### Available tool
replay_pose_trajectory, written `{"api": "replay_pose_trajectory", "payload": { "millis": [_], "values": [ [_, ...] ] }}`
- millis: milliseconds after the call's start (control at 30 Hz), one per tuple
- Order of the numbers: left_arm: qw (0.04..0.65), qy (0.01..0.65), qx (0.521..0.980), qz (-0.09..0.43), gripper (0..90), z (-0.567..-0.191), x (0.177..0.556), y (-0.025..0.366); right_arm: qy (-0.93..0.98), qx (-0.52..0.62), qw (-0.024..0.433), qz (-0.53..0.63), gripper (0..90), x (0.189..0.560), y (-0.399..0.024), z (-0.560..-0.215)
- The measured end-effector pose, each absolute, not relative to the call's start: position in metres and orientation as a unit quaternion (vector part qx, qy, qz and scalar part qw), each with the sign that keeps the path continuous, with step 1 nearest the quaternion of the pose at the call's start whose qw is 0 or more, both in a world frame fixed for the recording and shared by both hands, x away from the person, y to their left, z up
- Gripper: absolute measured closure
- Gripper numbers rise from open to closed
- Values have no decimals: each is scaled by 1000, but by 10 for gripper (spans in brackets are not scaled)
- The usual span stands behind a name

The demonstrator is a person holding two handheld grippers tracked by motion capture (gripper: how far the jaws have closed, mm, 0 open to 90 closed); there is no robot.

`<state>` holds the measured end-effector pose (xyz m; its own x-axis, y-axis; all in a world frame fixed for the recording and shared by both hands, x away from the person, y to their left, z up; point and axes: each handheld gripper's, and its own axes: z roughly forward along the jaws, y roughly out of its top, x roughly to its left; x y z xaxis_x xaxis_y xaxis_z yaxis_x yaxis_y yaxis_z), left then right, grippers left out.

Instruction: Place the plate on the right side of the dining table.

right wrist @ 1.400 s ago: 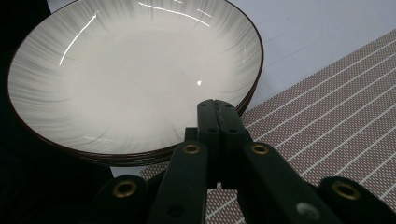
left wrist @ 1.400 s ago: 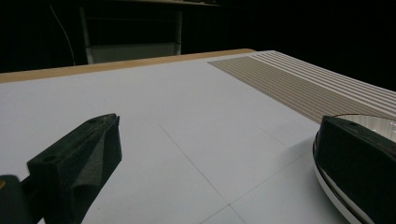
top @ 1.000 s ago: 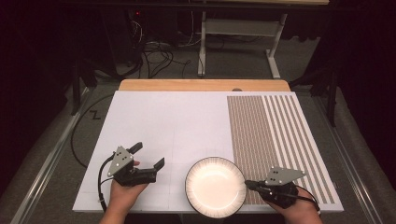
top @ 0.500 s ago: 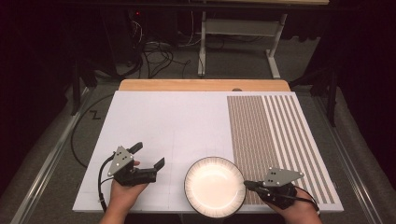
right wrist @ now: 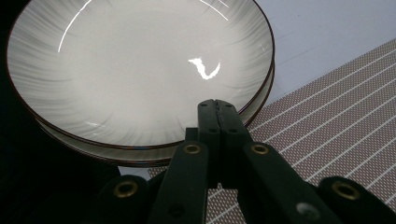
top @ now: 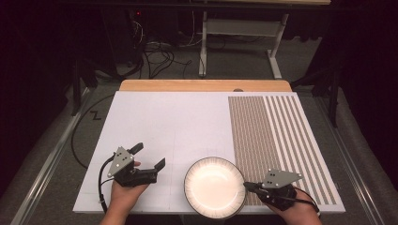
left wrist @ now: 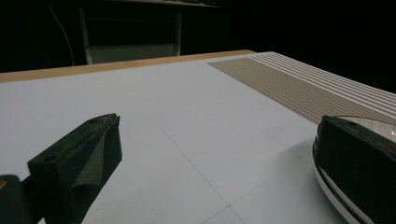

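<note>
My right gripper [top: 248,186] has its fingers pressed together at the near right rim of the plate [top: 214,187]; in the right gripper view the tips [right wrist: 218,108] overlap that rim, but I can't tell if they pinch it or just sit against it. Plate is at the near edge of the tabletop [top: 187,122], on the white sheet, its right side touching the striped mat [top: 277,136]. My left gripper [top: 151,157] is just left of the plate, fingers wide apart, nothing between them. In the left gripper view one finger [left wrist: 84,158] is over bare white sheet, the other [left wrist: 359,168] in front of the plate's rim [left wrist: 380,127].
</note>
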<state>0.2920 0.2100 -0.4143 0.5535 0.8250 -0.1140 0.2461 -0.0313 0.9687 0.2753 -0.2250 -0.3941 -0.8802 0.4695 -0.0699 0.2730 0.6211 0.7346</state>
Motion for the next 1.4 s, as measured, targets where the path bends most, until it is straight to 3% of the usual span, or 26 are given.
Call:
{"api": "replay_pose_trajectory", "payload": {
  "millis": [1400],
  "values": [
    [576, 398, 666, 256, 16, -413, 291, 211, 895, 194, 110, 385, 900, 273, -208, -399]
  ]
}}
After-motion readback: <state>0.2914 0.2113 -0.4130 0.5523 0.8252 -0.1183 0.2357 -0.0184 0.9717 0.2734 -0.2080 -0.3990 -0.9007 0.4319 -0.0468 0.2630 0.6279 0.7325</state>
